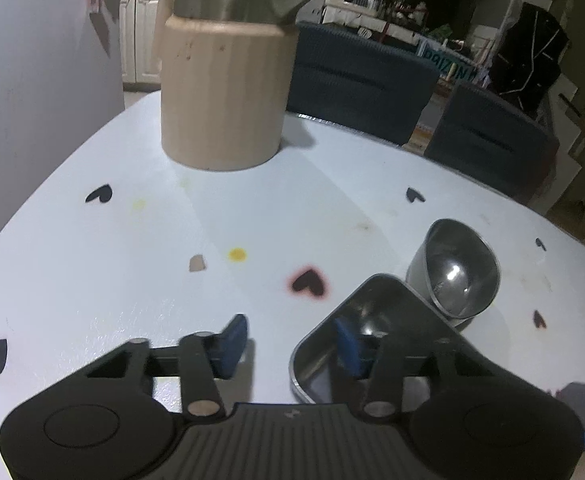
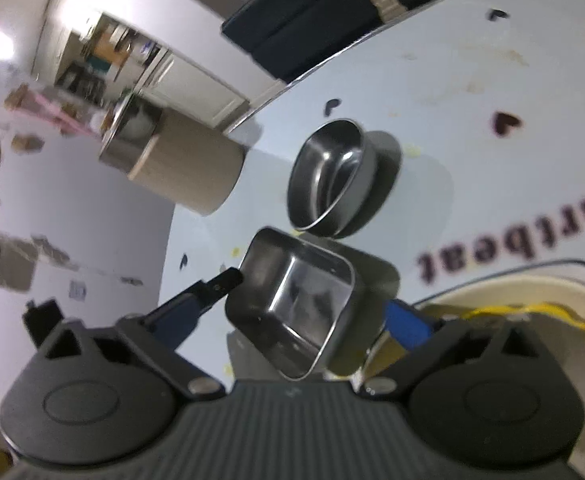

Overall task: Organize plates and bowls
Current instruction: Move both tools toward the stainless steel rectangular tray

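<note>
A square steel tray [image 1: 376, 304] lies on the white table, with a round steel bowl [image 1: 456, 272] just behind it. My left gripper [image 1: 290, 346] straddles the tray's left wall: one blue pad is outside on the table, the other inside the tray. Neither pad presses the wall, so it is open. In the right wrist view the same tray [image 2: 292, 296] sits between the wide-spread fingers of my right gripper [image 2: 316, 302], which is open, and the round bowl [image 2: 332, 176] lies beyond. Whether the fingertips touch the tray I cannot tell.
A tall beige jug [image 1: 220, 100] with a steel top stands at the table's far side. Two dark blue chairs [image 1: 356, 80] are behind the far edge. A cream dish [image 2: 532, 300] with yellow marks lies close to the right gripper. The table [image 1: 132, 260] carries heart prints.
</note>
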